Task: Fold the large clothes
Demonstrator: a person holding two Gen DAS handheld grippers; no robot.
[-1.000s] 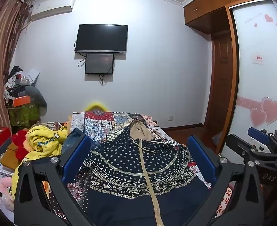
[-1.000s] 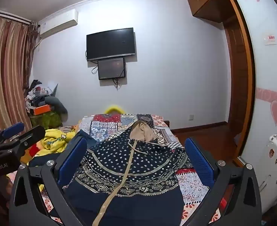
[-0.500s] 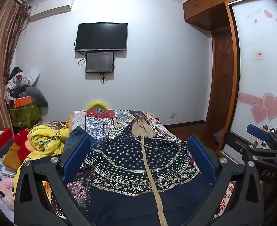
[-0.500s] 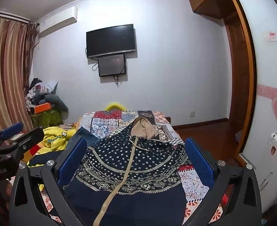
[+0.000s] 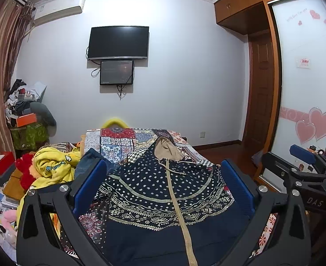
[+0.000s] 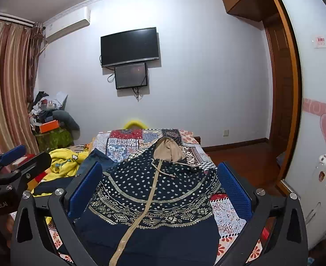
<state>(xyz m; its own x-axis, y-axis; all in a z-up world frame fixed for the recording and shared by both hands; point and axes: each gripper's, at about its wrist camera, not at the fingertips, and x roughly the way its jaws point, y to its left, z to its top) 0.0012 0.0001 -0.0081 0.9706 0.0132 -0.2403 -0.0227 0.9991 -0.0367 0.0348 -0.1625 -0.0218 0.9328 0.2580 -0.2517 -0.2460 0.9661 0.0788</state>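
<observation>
A dark navy hooded jacket [image 5: 160, 190] with white dots, patterned bands, a tan zipper and a tan hood lining lies spread flat on the patchwork bed cover [image 5: 118, 139]. It also shows in the right wrist view [image 6: 154, 188]. My left gripper [image 5: 163, 186] is open and empty, held above the jacket's lower part. My right gripper [image 6: 158, 188] is open and empty, also above the jacket. Each gripper shows at the edge of the other's view: the right one [image 5: 304, 173] and the left one [image 6: 14, 168].
A yellow blanket [image 5: 52, 166] and blue jeans [image 5: 92, 159] lie heaped on the bed's left side. Cluttered boxes and toys [image 5: 3, 177] stand at the left. A wardrobe with heart stickers [image 5: 307, 110] is on the right, a TV [image 5: 118, 42] on the far wall.
Both grippers have tilted or risen slightly, so the jacket sits a little lower in both views. The jacket has not moved. Both grippers stay open.
</observation>
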